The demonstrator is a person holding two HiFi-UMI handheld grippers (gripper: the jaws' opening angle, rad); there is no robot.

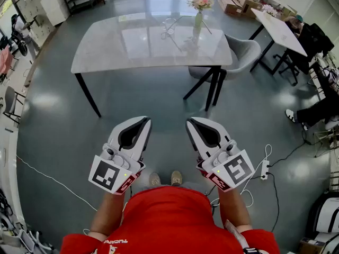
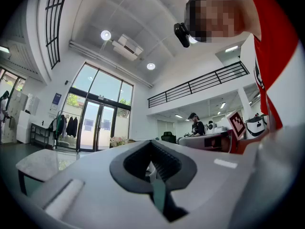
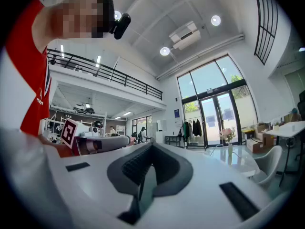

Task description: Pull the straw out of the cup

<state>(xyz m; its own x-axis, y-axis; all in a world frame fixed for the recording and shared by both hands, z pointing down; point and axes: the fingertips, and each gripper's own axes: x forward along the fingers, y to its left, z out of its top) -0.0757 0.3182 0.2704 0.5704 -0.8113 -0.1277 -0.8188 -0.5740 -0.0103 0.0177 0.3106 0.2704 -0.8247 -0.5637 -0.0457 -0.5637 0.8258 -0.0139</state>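
Note:
A pale marble-topped table (image 1: pixel 132 49) stands a few steps ahead of me. On it is a vase of pink flowers (image 1: pixel 199 7), with a small clear glass object (image 1: pixel 168 28) beside it; it is too small to tell a cup or straw. My left gripper (image 1: pixel 144 121) and right gripper (image 1: pixel 192 121) are held side by side at waist height, far short of the table. Both are shut with nothing in them. In the left gripper view the left gripper (image 2: pixel 152 144) has its jaws closed together. The right gripper (image 3: pixel 151 144) looks the same in its own view, with the vase (image 3: pixel 228 138) far beyond.
A grey chair (image 1: pixel 241 54) sits at the table's right end. A second white table (image 1: pixel 278 28) and a seated person (image 1: pixel 318 107) are at the right. A power strip and cable (image 1: pixel 265 168) lie on the grey floor by my right side. Shelves line the left wall.

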